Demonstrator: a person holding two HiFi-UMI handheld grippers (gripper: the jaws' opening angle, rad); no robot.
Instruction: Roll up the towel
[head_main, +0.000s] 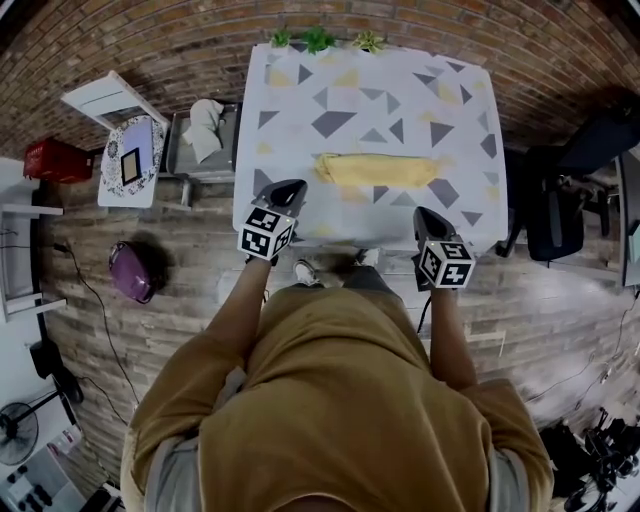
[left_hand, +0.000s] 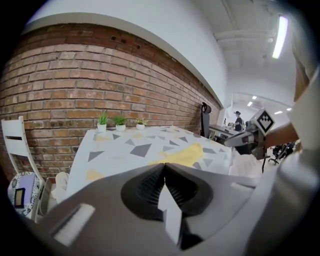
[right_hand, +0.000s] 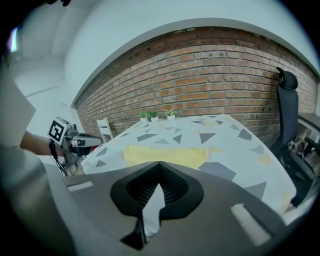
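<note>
- Towel (head_main: 375, 170) lies on the table (head_main: 350, 90) as a long, thin yellow bundle. It is about in the middle, going from side to side.
- Nothing is touching the towel. Both claws are at the near edge of the table, apart from it.
- The left gripper (head_main: 290, 188) has its jaws pressed together with nothing between them. Its own view shows the tips (left_hand: 164, 165) meeting.
- The right gripper (head_main: 425, 215) is pressed together too and holds nothing, as its own view (right_hand: 159, 164) shows.
- Three small pots (head_main: 318, 40) stand in a row at the far edge of the table. Each has a little green plant in it.
- A grey tray (head_main: 172, 150) sits just beside the table on the left. A crumpled white cloth (head_main: 205, 128) is in it.
- A red box (head_main: 55, 160) sits further left. I cannot see what is inside it.
</note>
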